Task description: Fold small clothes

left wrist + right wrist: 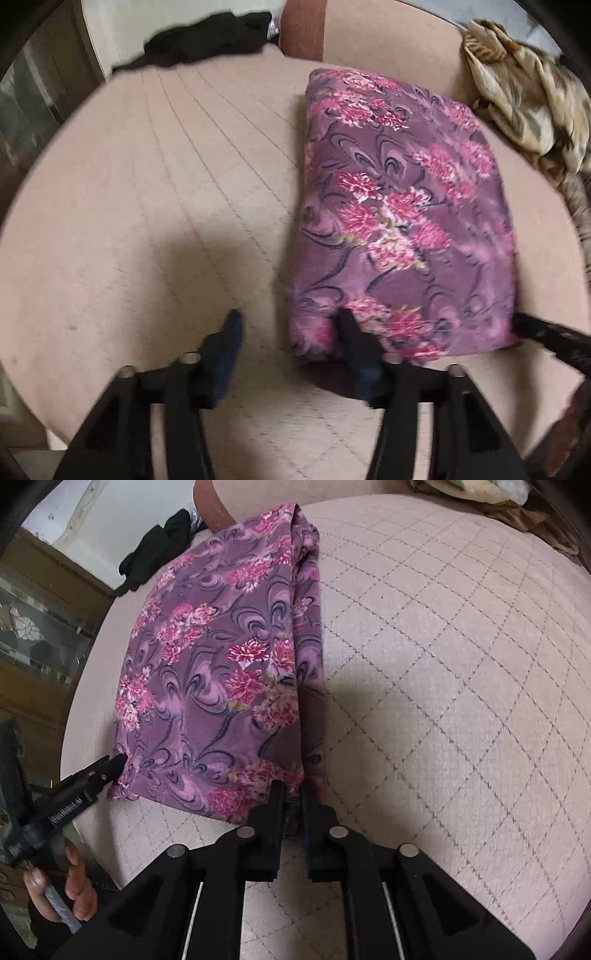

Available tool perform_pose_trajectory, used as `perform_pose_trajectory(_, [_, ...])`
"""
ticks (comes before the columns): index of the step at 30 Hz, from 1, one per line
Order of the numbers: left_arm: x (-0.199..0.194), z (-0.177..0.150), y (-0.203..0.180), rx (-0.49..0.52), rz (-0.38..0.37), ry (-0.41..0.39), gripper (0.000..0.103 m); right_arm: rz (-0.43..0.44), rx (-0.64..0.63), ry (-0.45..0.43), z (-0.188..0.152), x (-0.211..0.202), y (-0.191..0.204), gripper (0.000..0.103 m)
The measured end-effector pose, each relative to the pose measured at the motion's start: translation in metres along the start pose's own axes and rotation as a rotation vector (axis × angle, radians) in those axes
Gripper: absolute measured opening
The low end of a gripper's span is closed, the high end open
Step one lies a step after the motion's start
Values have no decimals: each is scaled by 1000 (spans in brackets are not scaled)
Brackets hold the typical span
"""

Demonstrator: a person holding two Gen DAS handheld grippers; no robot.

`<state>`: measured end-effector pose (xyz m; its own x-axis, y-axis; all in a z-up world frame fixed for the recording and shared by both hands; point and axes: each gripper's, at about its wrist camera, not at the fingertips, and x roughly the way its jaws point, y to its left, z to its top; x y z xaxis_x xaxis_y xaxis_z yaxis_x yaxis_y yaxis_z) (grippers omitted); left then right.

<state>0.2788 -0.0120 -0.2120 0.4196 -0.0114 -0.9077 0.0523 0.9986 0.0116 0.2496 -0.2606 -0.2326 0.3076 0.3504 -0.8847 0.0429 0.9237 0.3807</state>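
A purple cloth with pink flowers [399, 221] lies folded into a long rectangle on a quilted beige seat [147, 184]. My left gripper [290, 323] is open wide at the cloth's near left corner. Its right finger [351, 336] rests against the cloth's edge and its left finger stands over bare seat. In the right wrist view my right gripper [291, 795] is shut on the near right corner of the cloth [214, 672], with the fabric's edge pinched between its fingers. The left gripper [110, 768] shows there too, with its tip at the other near corner and a hand [70, 886] holding it.
A black garment [207, 37] lies at the seat's far left edge. A beige patterned heap of cloth [524, 92] sits at the far right. A brown backrest [303, 26] rises behind. A wooden cabinet with glass [37, 635] stands left of the seat [443, 664].
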Motion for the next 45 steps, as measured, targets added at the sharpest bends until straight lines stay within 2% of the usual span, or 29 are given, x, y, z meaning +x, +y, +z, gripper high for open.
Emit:
perform_pose_trajectory(1, [-1, -2, 0, 2, 14, -4, 72, -13, -4, -9, -4, -4, 1, 17])
perform_pose_trajectory(2, [-3, -5, 2, -3, 18, -2, 74, -32, -15, -17, -8, -8, 3, 39])
perform_pose_trajectory(3, [-7, -10, 3, -15, 15, 1, 75, -66, -24, -27, -13, -13, 6, 57])
perform_pose_trajectory(4, [-12, -17, 5, -28, 5, 9, 77, -91, -33, -52, -21, -20, 8, 80])
perform_pose_trajectory(5, [-13, -25, 4, -32, -2, 19, 77, -99, -35, -78, -29, -26, 9, 82])
perform_pose_trajectory(8, [-24, -53, -6, 4, 23, 24, 77, -90, -8, -87, -54, -37, 11, 82])
perform_pose_trajectory(10, [-44, -67, -17, 58, 54, -30, 77, -113, 13, -109, -71, -49, 15, 82])
perform_pose_trajectory(14, [-102, -93, -29, 112, 118, -181, 77, -178, 25, -262, -108, -99, 35, 82])
perform_pose_trajectory(16, [-135, -108, -25, 115, 103, -254, 77, -180, 19, -343, -125, -128, 48, 82])
perform_pose_trajectory(21, [-207, -139, -21, 126, 131, -375, 78, -216, -22, -425, -163, -189, 81, 82])
perform_pose_trajectory(24, [-244, -148, -15, 113, 113, -404, 78, -239, -59, -464, -180, -223, 95, 82])
perform_pose_trajectory(26, [-266, -152, -10, 84, 96, -424, 84, -241, -60, -503, -187, -244, 103, 84])
perform_pose_trajectory(27, [-276, -152, -9, 78, 85, -429, 91, -230, -58, -519, -190, -255, 106, 85])
perform_pose_trajectory(28, [-284, -153, -9, 75, 78, -432, 93, -216, -57, -523, -193, -261, 109, 85])
perform_pose_trajectory(31, [-302, -156, -5, 59, 54, -425, 94, -171, -55, -543, -197, -279, 116, 85])
perform_pose_trajectory(33, [-309, -154, -3, 53, 26, -415, 94, -186, -66, -559, -201, -286, 124, 85])
perform_pose_trajectory(45, [-326, -161, -5, 64, 75, -443, 95, -193, -78, -558, -211, -294, 137, 85])
